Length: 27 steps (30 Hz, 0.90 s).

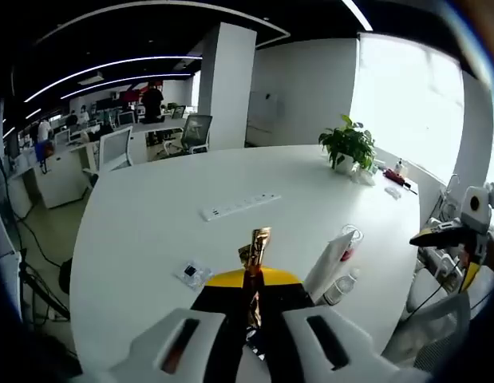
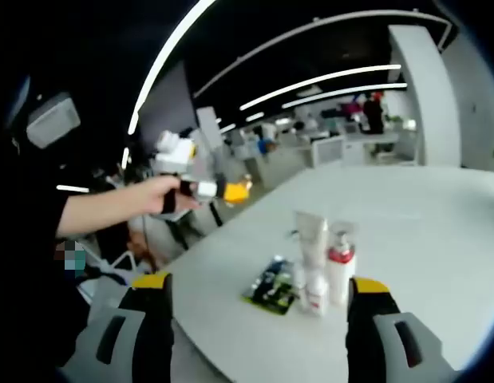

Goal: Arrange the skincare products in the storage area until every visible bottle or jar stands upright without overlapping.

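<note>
My left gripper (image 1: 253,284) is shut on a crinkled gold tube (image 1: 255,247) that sticks up past its yellow tips, above the white table (image 1: 167,231). Just right of it stand a white tube (image 1: 329,263) and a small clear bottle (image 1: 340,289); a small dark packet (image 1: 192,273) lies to the left. In the right gripper view my right gripper (image 2: 259,284) is open and wide, short of a cluster: white tube (image 2: 310,233), red-collared pump bottle (image 2: 340,267), small bottle (image 2: 314,292), and a flat dark green packet (image 2: 270,287). A hand holds the left gripper (image 2: 200,188) in the air to the left.
A white power strip (image 1: 240,206) lies mid-table and a potted plant (image 1: 348,144) stands at the far right edge. The right gripper (image 1: 458,233) hovers off the table's right side. Office desks and chairs (image 1: 111,148) stand beyond, with people far back.
</note>
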Tool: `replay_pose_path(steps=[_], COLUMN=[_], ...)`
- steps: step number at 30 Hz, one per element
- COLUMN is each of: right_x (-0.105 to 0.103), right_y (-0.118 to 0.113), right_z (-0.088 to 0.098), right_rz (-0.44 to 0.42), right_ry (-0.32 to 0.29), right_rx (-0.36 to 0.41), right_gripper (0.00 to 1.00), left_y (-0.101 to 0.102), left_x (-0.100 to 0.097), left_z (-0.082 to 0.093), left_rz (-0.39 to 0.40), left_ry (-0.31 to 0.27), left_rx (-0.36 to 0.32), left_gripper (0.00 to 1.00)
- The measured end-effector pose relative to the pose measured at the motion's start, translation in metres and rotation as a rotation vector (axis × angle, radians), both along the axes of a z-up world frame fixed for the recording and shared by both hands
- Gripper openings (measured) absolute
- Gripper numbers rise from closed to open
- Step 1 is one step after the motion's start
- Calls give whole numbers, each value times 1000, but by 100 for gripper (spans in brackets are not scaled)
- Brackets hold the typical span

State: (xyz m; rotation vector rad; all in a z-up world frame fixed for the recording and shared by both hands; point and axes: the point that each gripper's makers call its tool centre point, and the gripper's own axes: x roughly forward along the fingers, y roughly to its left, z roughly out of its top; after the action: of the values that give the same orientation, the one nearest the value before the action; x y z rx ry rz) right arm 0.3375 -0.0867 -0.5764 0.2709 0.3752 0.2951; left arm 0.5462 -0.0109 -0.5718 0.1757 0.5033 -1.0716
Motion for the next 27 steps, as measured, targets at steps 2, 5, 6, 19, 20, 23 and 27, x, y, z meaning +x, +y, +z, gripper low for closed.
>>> replay_pose_path(steps=[2, 5, 6, 19, 20, 23, 27], right_x=[0, -1, -2, -13, -13, -13, -12], right_y=[3, 12, 17, 48, 49, 53, 64], right_z=[3, 8, 9, 36, 40, 52, 71], right_rz=[0, 12, 22, 115, 120, 137, 184], right_ry=[-11, -29, -33, -93, -103, -127, -180], right_rx=[-10, -2, 6, 70, 68, 56, 41], right_gripper=[91, 91, 91, 78, 78, 78, 68], left_y=[3, 7, 9, 12, 12, 11, 9], left_x=[-10, -29, -33, -115, -123, -140, -161], left_z=[8, 24, 28, 72, 73, 75, 79], left_rz=[-7, -21, -22, -132, -142, -173, -241], left_ry=[2, 1, -2, -38, -43, -43, -81], left_rx=[-18, -52, -58, -138, -134, -135, -130], left_gripper=[4, 4, 4, 4, 4, 4, 4])
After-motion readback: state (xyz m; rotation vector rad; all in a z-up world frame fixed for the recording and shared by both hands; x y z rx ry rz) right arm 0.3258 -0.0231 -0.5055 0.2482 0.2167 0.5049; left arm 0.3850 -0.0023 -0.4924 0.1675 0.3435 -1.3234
